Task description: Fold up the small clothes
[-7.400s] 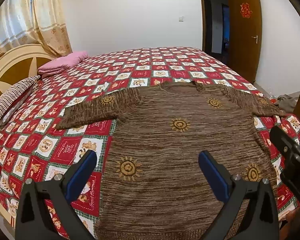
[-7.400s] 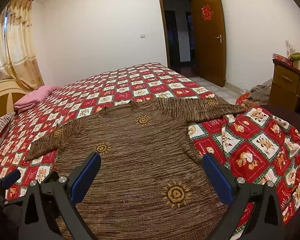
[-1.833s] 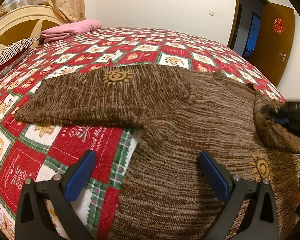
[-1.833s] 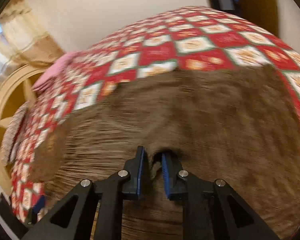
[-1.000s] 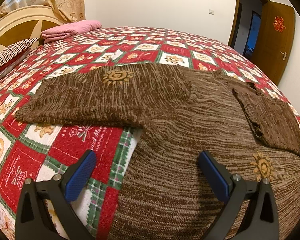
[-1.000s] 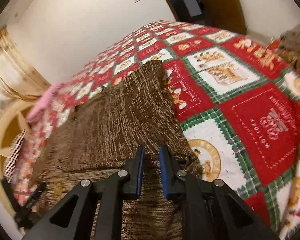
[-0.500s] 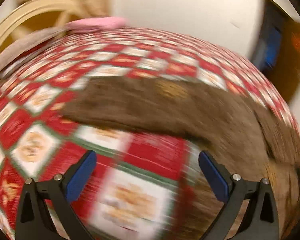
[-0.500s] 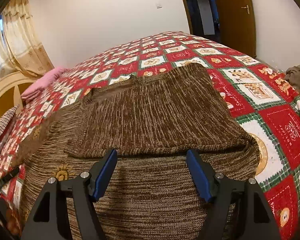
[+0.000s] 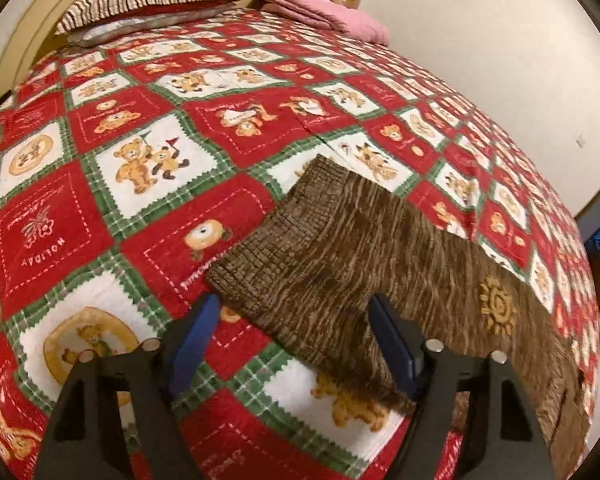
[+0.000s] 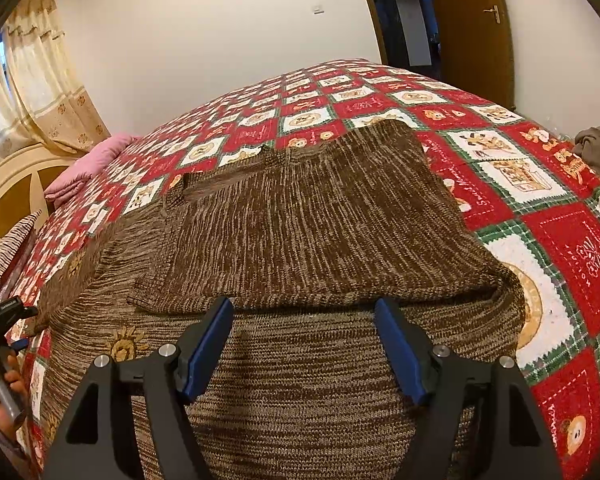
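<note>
Now the brown sweater (image 10: pixel 300 240) lies on the bed (image 9: pixel 140 160), right sleeve folded across it. Left gripper (image 9: pixel 296 340) hovers, fingers spread, over the left cuff (image 9: pixel 276 240); pinch near its edge. Right gripper (image 10: pixel 304 352) is released.

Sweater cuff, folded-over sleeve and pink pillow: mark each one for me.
sweater cuff (image 9: pixel 284 240), left wrist view, on the ribbed end of the outstretched sleeve.
folded-over sleeve (image 10: pixel 320 216), right wrist view, on the middle of the panel laid across the sweater's body.
pink pillow (image 9: pixel 328 16), left wrist view, on its top face.
</note>
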`<state>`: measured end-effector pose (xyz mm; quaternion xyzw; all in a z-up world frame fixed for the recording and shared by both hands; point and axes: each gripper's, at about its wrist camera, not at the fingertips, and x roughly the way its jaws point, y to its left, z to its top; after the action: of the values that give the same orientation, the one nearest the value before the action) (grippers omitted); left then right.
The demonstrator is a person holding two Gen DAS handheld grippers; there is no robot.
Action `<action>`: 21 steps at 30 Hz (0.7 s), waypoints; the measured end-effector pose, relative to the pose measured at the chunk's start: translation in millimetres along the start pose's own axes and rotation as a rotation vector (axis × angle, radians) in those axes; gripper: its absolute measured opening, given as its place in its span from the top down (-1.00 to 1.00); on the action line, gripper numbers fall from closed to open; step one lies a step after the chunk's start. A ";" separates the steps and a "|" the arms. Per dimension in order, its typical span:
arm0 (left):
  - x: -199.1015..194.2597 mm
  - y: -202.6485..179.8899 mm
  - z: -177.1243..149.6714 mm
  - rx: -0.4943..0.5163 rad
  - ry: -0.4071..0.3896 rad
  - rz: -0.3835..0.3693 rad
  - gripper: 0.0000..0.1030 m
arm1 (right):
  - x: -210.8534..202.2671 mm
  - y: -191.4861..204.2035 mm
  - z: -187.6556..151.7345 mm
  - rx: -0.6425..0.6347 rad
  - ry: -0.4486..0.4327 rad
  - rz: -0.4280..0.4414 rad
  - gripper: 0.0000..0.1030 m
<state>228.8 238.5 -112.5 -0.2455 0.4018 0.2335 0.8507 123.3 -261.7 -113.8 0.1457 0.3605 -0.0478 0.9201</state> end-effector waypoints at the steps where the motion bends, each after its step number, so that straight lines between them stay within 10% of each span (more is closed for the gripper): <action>1: -0.8 0.0 -0.9 0.005 -0.008 0.012 -0.27 | 0.0 0.4 -0.3 -0.002 0.000 0.000 -0.47; 6: -5.1 6.5 -5.5 0.012 -0.041 -0.006 0.77 | -0.4 0.9 -0.7 -0.001 -0.003 0.002 -0.47; 15: -17.3 -32.6 -0.1 0.111 -0.053 -0.084 0.86 | -2.3 -3.8 0.1 0.027 -0.015 0.035 -0.47; 21: -83.5 -140.5 -42.7 0.448 -0.232 -0.211 0.86 | -2.4 -4.9 -0.6 0.035 -0.019 0.044 -0.47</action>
<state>240.6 87.7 -37.3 -0.0634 0.3155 0.0753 0.9438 120.2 -266.2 -113.8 0.1690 0.3474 -0.0354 0.9217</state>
